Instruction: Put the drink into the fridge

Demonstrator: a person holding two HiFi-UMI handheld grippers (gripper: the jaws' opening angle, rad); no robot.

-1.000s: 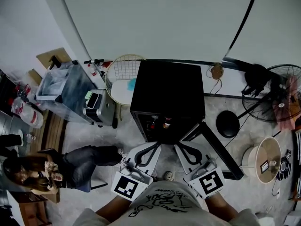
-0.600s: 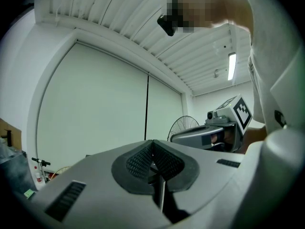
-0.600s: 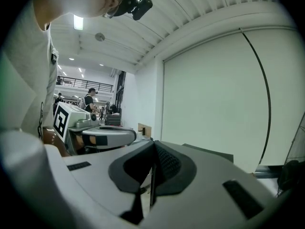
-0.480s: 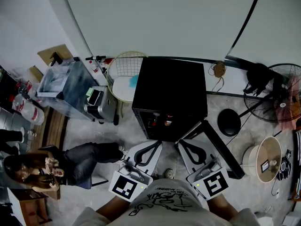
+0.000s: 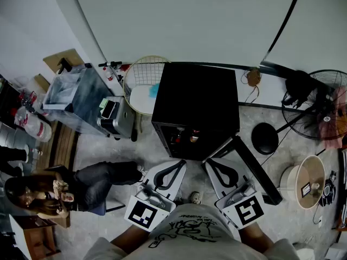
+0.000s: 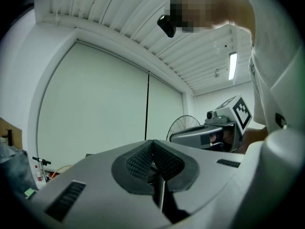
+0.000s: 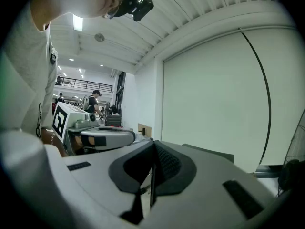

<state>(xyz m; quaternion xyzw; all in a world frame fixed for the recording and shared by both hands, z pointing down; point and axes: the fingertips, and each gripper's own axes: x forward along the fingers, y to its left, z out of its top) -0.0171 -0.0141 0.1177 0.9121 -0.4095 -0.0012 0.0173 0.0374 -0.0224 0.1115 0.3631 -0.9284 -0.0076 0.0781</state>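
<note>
Both grippers are staying pressed together with nothing between the jaws. We are holding the left gripper and the right gripper low in front of us, side by side and near each other, both pointing about level. Just ahead of the two gripper tips the black fridge is standing with its front open towards us. Its door is swinging out just beside the right gripper, on that gripper's outer side. Well apart to the right of the right gripper a standing fan is leaning near the wall. Beyond the left gripper, beside the fridge, a wire basket is sitting. Inside the fridge, just ahead of the left gripper's tip, two drinks are standing side by side; we cannot tell whether they are cans or bottles.
</note>
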